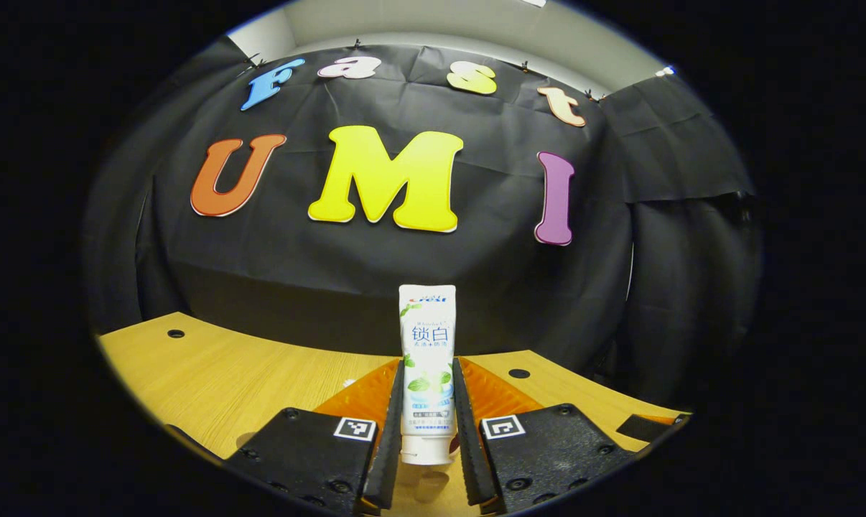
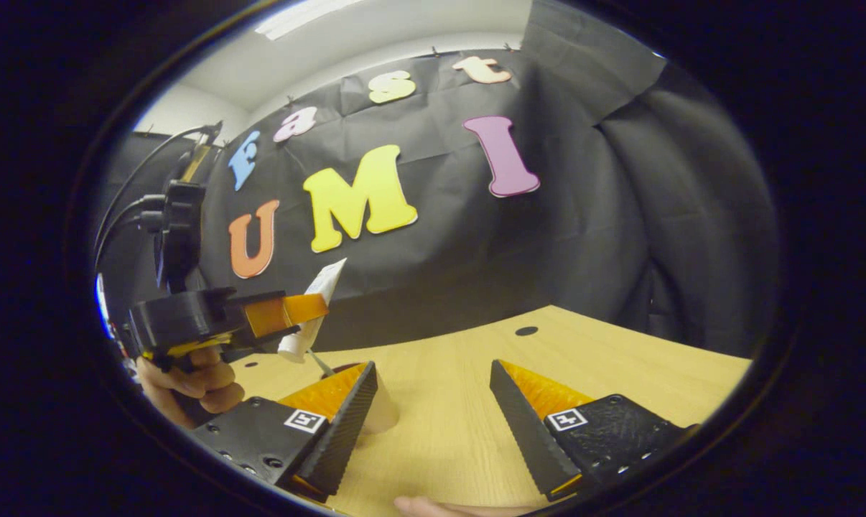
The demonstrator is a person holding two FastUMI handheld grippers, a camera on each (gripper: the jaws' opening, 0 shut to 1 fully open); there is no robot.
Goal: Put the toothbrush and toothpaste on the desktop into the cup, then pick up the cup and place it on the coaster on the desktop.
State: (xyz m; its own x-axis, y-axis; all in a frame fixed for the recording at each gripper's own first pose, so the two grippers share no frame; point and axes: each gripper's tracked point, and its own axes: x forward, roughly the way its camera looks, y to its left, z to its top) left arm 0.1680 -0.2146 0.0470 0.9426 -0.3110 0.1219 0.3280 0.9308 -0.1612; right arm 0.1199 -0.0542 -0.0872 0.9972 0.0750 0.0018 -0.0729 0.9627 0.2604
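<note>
In the left gripper view, the left hand-held gripper [image 1: 427, 431] sits nearest, its two black fingers pressed against either side of the toothpaste tube [image 1: 427, 359]; the tube stands upright between them, cap end down, held clear above the wooden tabletop [image 1: 261, 373]; under the cap a pale rounded shape shows faintly between the fingers, too dim to name; beyond the tube the tabletop runs back to the black cloth wall.

In the right gripper view, the right hand-held gripper [image 2: 433, 409] is nearest, its fingers spread wide apart with bare tabletop [image 2: 440, 431] between them and nothing held; a fingertip [image 2: 433, 508] of the person shows at the bottom edge; just behind the left-hand finger of this gripper a pale cup [image 2: 379, 413] stands on the tabletop, mostly hidden by that finger, with a thin stick-like handle [image 2: 320, 362] rising near it that may be the toothbrush, though I cannot tell for sure; farther off to the left, the left hand-held gripper [image 2: 289, 312] is held up by a hand [image 2: 189, 377], and the toothpaste tube [image 2: 314, 309] is clamped in it, tilted, cap end down, above and just to the left of the cup; cables rise from that gripper's body; the black cloth wall lies behind everything.
</note>
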